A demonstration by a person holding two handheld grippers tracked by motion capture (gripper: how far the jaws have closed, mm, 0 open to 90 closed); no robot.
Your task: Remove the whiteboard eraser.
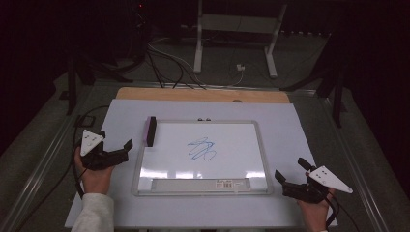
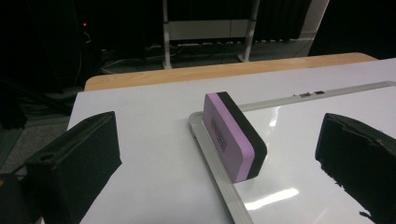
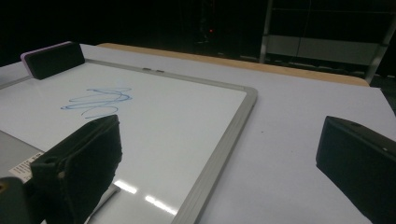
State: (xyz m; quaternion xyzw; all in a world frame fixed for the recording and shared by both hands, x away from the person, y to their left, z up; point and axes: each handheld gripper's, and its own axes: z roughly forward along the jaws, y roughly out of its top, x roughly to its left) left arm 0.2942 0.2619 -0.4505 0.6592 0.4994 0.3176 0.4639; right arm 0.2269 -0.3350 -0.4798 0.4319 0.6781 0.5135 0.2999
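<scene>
The eraser (image 2: 233, 135), a chunky purple foam block with a black felt face, stands on its long edge at the top-left corner of the whiteboard (image 1: 261, 145), right against the silver frame, with a blue scribble (image 1: 201, 149) mid-board. The left gripper (image 1: 116, 145) sits just left of it on the white table (image 1: 290, 121), angled toward it, jaws wide apart and holding nothing. The right gripper (image 1: 290, 171) rests off the board's lower-right corner, jaws also spread and empty.
</scene>
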